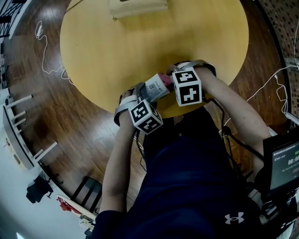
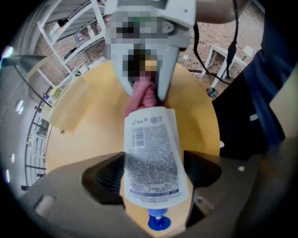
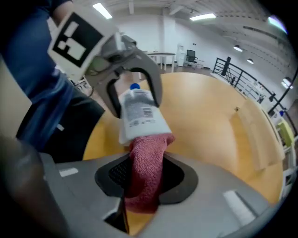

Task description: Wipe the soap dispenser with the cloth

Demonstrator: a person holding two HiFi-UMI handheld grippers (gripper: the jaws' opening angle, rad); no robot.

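The soap dispenser [image 1: 155,87], a flat white bottle with a printed label and a blue pump [image 2: 158,222], is held tilted over the near edge of the round yellow table [image 1: 117,46]. My left gripper [image 2: 153,174] is shut on it, a pad against each narrow side of the bottle [image 2: 151,153], pump end towards the camera. My right gripper [image 3: 144,174] is shut on a folded pink-red cloth [image 3: 145,167]. The cloth's free end presses against the bottle's base [image 3: 137,114]. From the head view the right gripper [image 1: 170,78] faces the left gripper [image 1: 142,95] closely.
A pale wooden tray [image 1: 138,7] lies at the table's far edge. Dark wooden floor with white cables [image 1: 44,51] surrounds the table, and a white rack [image 1: 18,135] stands at the left. My torso in dark blue is against the near edge; a small screen [image 1: 285,163] sits at the right.
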